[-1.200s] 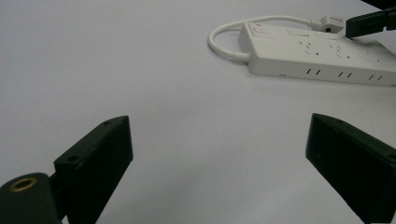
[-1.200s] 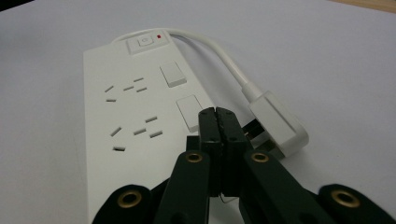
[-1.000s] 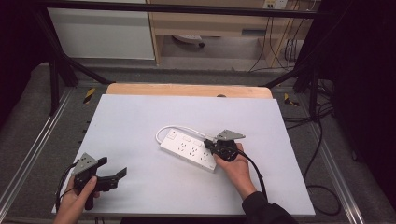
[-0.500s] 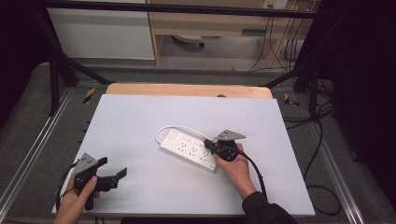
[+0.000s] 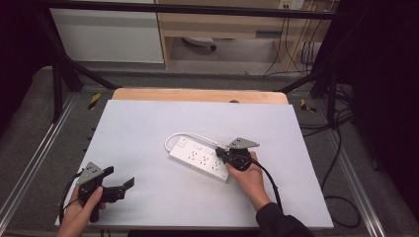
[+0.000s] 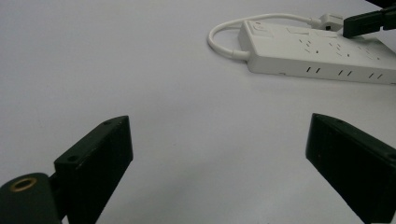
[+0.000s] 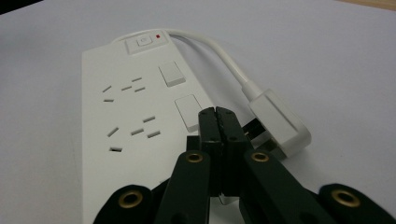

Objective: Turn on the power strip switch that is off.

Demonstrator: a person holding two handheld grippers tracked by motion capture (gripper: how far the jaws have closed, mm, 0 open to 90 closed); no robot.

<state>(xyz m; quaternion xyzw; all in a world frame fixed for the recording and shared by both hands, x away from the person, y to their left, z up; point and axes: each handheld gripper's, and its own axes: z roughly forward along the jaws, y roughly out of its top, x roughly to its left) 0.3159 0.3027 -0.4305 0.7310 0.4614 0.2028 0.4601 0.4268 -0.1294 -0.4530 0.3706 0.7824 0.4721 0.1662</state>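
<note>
No change over the last second: right hand-held gripper (image 7: 218, 122) fully closed, empty, tips over power strip (image 7: 135, 116), plug (image 7: 280, 123) just right. Left hand-held gripper (image 6: 219, 154) wide open, idle on the counter (image 5: 148, 123).

Flat white tabletop (image 5: 148, 123) w/ a wooden strip at the far edge; white plastic power strip (image 5: 200, 159) + its plug (image 7: 280, 123) lie mid-table.

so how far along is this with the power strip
Early on, by the look of it. The power strip lies flat on the white table with its cord looped round and its plug lying loose beside it. In hand: the right hand-held gripper, jaws shut with nothing between them, sits over the strip by the plug. The left hand-held gripper waits open, well apart. Gripping the plug looks still to come.
</note>
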